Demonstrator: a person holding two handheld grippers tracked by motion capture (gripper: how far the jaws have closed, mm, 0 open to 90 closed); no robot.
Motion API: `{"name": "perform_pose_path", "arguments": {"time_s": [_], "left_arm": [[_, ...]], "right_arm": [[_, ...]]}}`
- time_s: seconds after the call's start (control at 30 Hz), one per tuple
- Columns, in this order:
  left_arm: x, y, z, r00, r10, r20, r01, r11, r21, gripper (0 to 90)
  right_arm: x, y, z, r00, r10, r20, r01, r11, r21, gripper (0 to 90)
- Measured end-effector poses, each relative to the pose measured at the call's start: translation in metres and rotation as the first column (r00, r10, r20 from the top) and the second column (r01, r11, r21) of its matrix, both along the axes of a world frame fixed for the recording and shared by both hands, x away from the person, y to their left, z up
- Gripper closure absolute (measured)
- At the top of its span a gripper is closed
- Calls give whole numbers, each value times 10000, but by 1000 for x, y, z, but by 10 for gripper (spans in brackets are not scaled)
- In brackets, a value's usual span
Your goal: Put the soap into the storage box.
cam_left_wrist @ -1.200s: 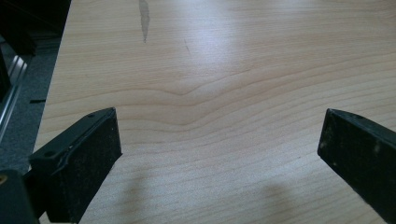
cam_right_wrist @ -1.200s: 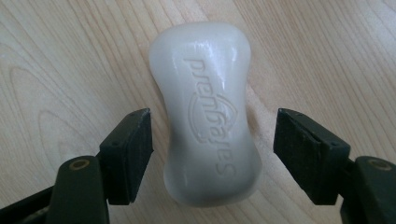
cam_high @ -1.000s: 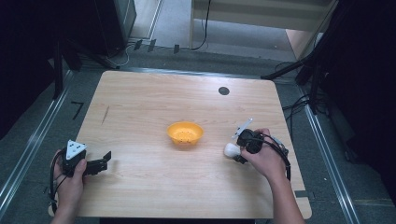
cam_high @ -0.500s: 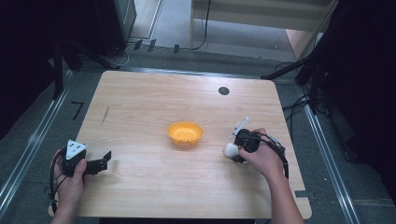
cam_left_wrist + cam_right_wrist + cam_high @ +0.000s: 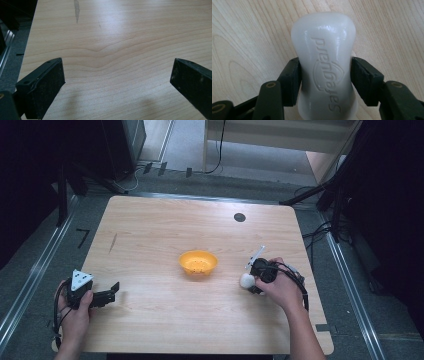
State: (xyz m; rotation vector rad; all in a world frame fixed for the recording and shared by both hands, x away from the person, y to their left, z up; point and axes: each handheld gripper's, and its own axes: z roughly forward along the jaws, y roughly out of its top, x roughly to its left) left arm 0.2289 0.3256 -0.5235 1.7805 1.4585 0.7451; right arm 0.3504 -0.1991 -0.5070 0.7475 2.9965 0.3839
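This looks like a lab or test space rather than a home. A plain wooden surface (image 5: 150, 235) stands on a grey floor (image 5: 190, 150) between metal rails (image 5: 30, 280). Loose cables (image 5: 217, 150) trail behind it, dark stands (image 5: 345, 180) sit at the sides, and tape marks (image 5: 82, 237) dot the floor.

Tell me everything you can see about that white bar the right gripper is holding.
The white bar is a smooth, glossy, waxy-looking block like soap, with rounded corners, a narrowed waist and raised lettering on its face, upside down in the right gripper view. The right gripper clamps it at the waist, a black jaw on each side. It sits right of the orange bowl, over the wooden table.
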Motion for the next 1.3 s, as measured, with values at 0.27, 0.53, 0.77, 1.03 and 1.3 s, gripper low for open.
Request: {"name": "perform_pose_path", "arguments": {"time_s": [0.27,0.53,0.77,1.03,1.3], "left_arm": [[0,0,0,10000,1,8,-1,10000,6,0],[0,0,0,10000,-25,26,25,10000,-30,0],[0,0,0,10000,-8,9,8,10000,-6,0],[0,0,0,10000,-24,21,24,10000,-25,0],[0,0,0,10000,-25,28,25,10000,-28,0]], "right_arm": [[-2,2,1,9993,300,200,-298,9995,-115,499],[-3,3,7,9982,477,356,-478,9988,38,503],[-1,7,18,9950,787,612,-789,9969,15,504],[4,16,28,9905,1113,808,-1120,9937,40,505],[9,27,38,9851,1434,951,-1445,9895,45,506]]}}
